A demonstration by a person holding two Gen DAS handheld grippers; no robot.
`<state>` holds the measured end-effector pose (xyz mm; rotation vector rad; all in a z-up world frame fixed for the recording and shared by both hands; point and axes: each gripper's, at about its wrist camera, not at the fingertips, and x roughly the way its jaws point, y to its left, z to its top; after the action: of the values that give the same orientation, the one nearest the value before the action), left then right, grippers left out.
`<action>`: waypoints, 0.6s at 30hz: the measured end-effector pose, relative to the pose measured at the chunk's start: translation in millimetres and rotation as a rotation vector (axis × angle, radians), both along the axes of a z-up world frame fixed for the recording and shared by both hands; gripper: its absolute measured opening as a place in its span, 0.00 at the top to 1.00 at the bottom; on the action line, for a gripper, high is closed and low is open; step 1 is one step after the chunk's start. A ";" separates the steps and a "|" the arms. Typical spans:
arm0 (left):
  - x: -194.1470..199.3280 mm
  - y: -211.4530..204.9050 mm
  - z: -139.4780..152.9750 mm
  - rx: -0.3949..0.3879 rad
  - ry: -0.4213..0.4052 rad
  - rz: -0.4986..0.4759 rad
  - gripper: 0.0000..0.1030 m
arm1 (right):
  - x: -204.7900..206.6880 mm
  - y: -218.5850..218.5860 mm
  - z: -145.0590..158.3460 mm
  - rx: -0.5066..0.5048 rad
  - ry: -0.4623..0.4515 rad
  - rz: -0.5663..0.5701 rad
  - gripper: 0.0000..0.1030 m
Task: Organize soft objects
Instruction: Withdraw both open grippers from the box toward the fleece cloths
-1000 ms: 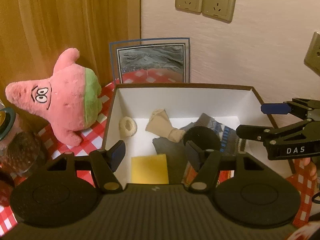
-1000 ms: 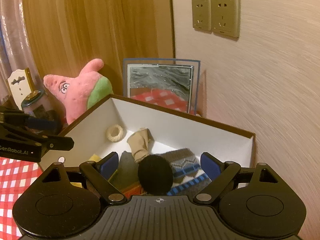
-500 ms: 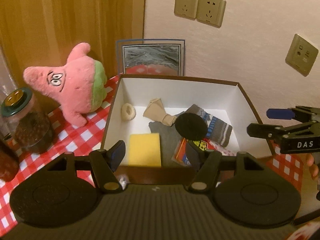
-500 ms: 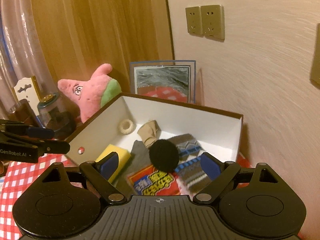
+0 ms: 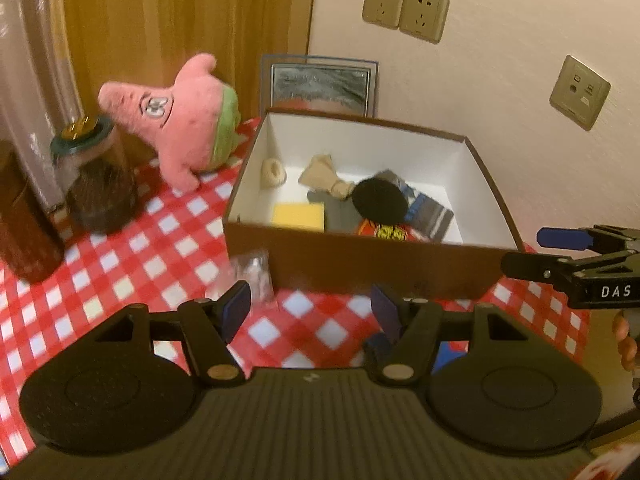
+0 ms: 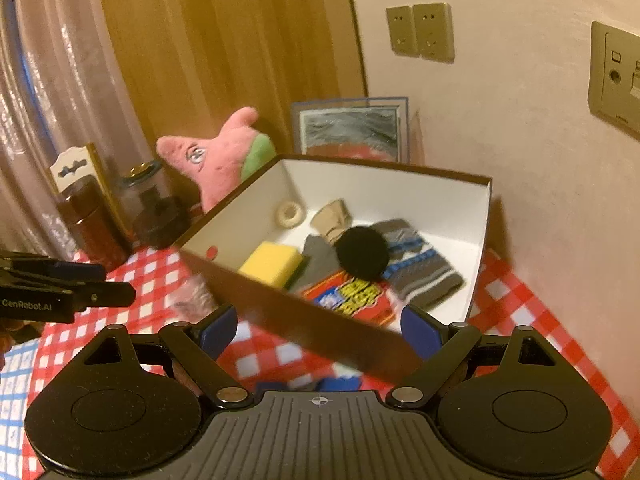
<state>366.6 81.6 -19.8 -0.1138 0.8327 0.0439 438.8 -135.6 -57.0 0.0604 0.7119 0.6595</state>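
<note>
Box (image 5: 360, 258) of soft things sits on my checkered desk (image 5: 160, 240): yellow sponge (image 5: 298, 215), black pom-pom (image 5: 379, 201), striped sock (image 5: 430, 212) inside. I see my left hand-held gripper (image 5: 310, 312) released and empty before it, my right hand-held gripper (image 6: 320, 326) likewise spread wide. Pink plush (image 5: 176, 118) stands outside, left of the box.

The box (image 5: 360, 256) sits on the tablecloth (image 5: 132, 264) at its back edge, against the wall. Inside, the sponge (image 5: 298, 215) lies at the front left, the hair tie (image 5: 273, 172) behind it, the round pad (image 5: 379, 201) over the socks (image 5: 428, 212). The plush (image 5: 180, 128) stands left of the box, the jar (image 5: 94, 176) further left, the frame (image 5: 320, 88) behind the box.
</note>
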 end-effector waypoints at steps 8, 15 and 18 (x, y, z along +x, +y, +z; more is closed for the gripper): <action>-41.1 -4.9 -19.5 -0.033 0.050 0.020 0.38 | -37.2 1.3 -13.4 -0.003 0.054 0.014 0.14; -65.8 -9.5 -39.8 -0.054 0.108 0.030 0.38 | -62.0 6.8 -35.3 -0.035 0.121 0.033 0.14; -73.9 -8.9 -43.9 -0.066 0.120 0.034 0.38 | -69.8 6.6 -40.6 -0.043 0.135 0.036 0.14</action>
<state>292.7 72.7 -63.7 -0.1891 0.9524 0.0555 369.1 -129.0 -97.6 0.0529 0.8591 0.6786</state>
